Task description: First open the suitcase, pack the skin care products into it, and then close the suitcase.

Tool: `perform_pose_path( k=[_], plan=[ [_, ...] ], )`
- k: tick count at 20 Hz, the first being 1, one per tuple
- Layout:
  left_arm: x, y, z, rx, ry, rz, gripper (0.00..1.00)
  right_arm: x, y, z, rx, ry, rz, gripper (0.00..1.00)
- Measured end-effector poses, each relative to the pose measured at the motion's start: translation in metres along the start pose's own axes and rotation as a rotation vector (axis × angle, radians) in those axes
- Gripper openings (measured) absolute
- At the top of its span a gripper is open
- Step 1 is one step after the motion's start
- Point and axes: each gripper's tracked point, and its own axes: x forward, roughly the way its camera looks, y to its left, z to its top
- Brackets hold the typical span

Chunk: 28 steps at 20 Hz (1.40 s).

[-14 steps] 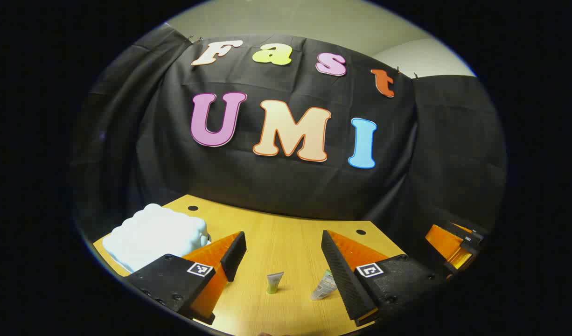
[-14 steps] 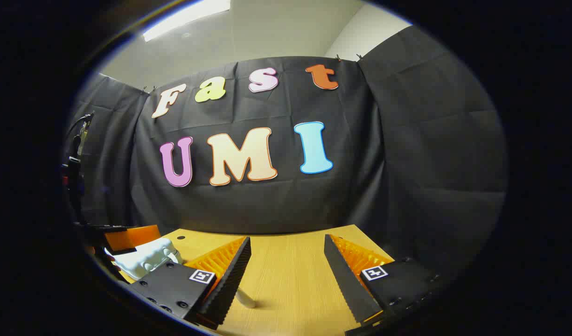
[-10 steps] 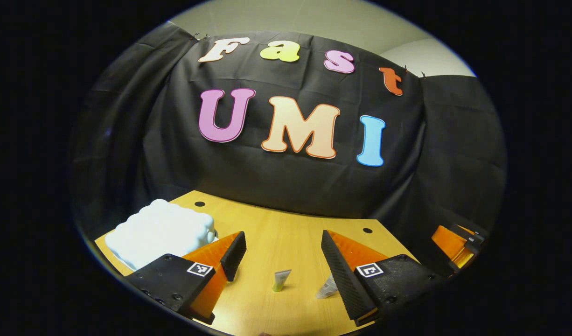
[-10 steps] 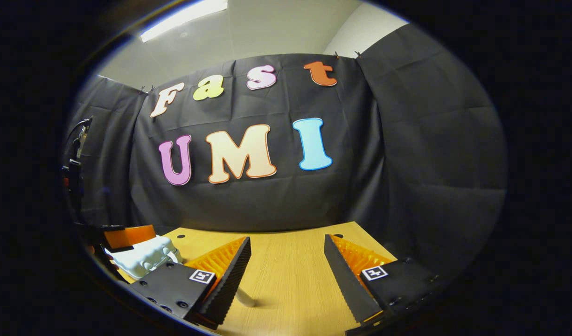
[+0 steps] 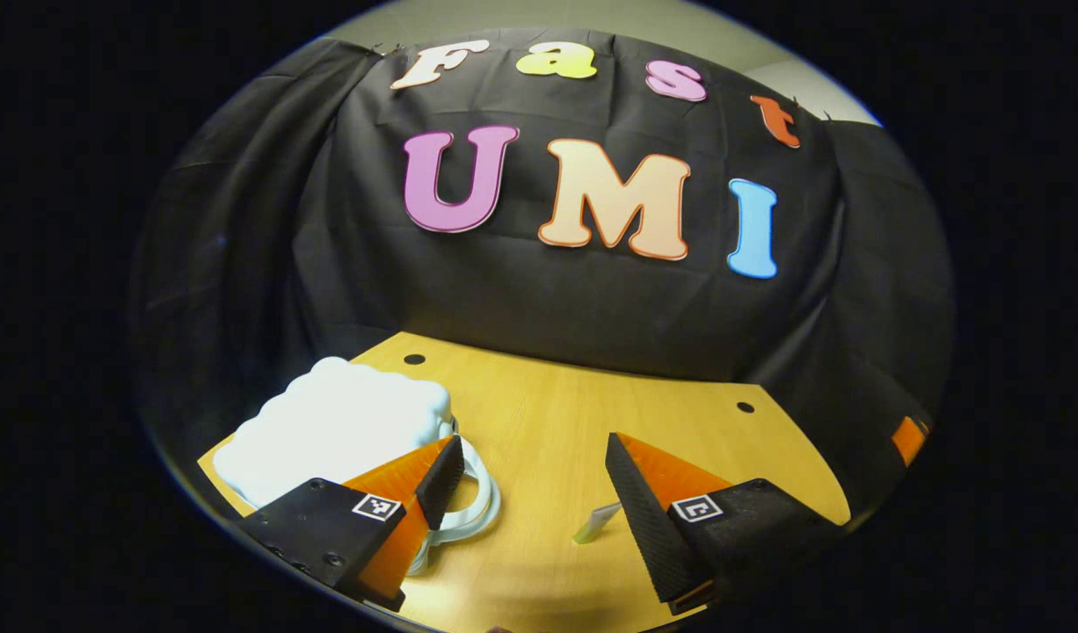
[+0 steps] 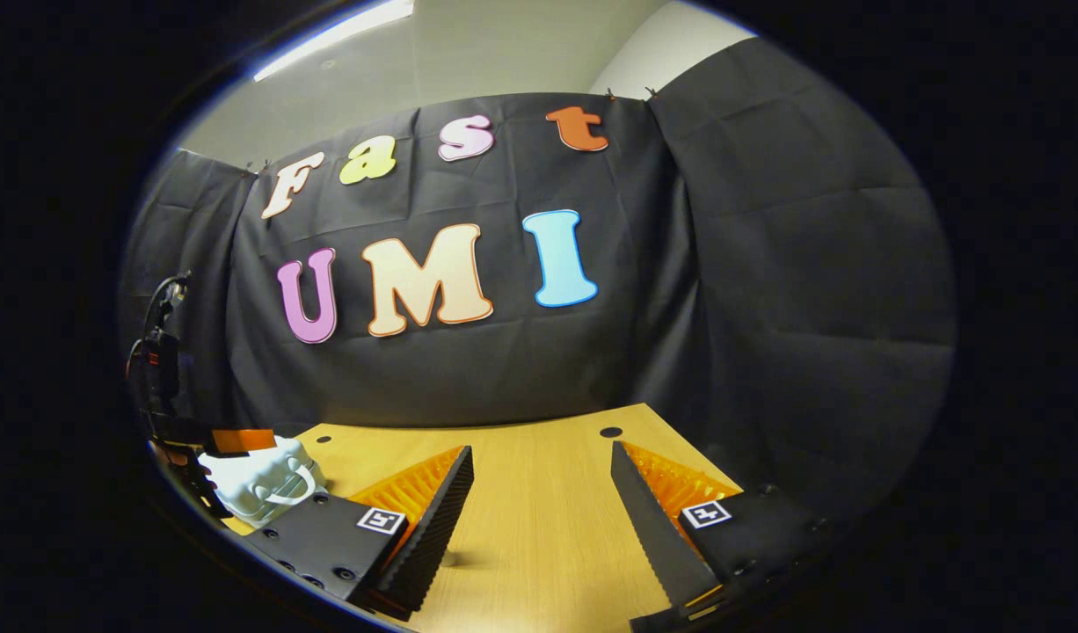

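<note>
Both sets of fingers spread wide, empty. Left gripper (image 5: pixel 532 479) noses toward the closed white suitcase (image 5: pixel 337 426) on the surface (image 5: pixel 548 413); a clumsy approach could knock the small tube (image 5: pixel 594 523) away.

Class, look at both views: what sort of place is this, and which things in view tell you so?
Probably a staged recording booth inside an ordinary room, not a home. A black cloth is hung as a backdrop, plain room wall shows above it, and a bare wooden table holds just a small white suitcase and a tube.
</note>
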Motion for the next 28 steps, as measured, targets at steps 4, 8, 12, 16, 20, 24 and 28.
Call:
perform_pose_path(
  k=[4,8,12,16,20,24,28],
  plan=[
    [0.029,0.013,-0.027,-0.006,0.160,0.022,0.96,-0.004,-0.018,-0.007,0.007,0.013,-0.035,0.97],
    [0.054,0.024,-0.041,-0.001,0.283,0.056,0.96,-0.011,-0.030,-0.013,0.006,0.031,-0.061,0.98],
    [0.068,0.035,-0.050,-0.006,0.389,0.085,0.96,-0.020,-0.040,-0.019,0.012,0.036,-0.087,0.97],
    [0.075,0.039,-0.065,-0.066,0.498,0.108,0.96,-0.027,-0.049,-0.024,0.027,0.052,-0.118,0.97],
    [0.084,0.041,-0.086,-0.093,0.602,0.112,0.94,-0.034,-0.051,-0.027,0.037,0.057,-0.138,0.98],
    [0.092,0.044,-0.094,-0.076,0.659,0.120,0.86,-0.038,-0.050,-0.027,0.043,0.056,-0.141,0.98],
    [0.097,0.045,-0.105,-0.032,0.721,0.116,0.79,-0.041,-0.054,-0.028,0.059,0.060,-0.161,0.98]
  ],
)
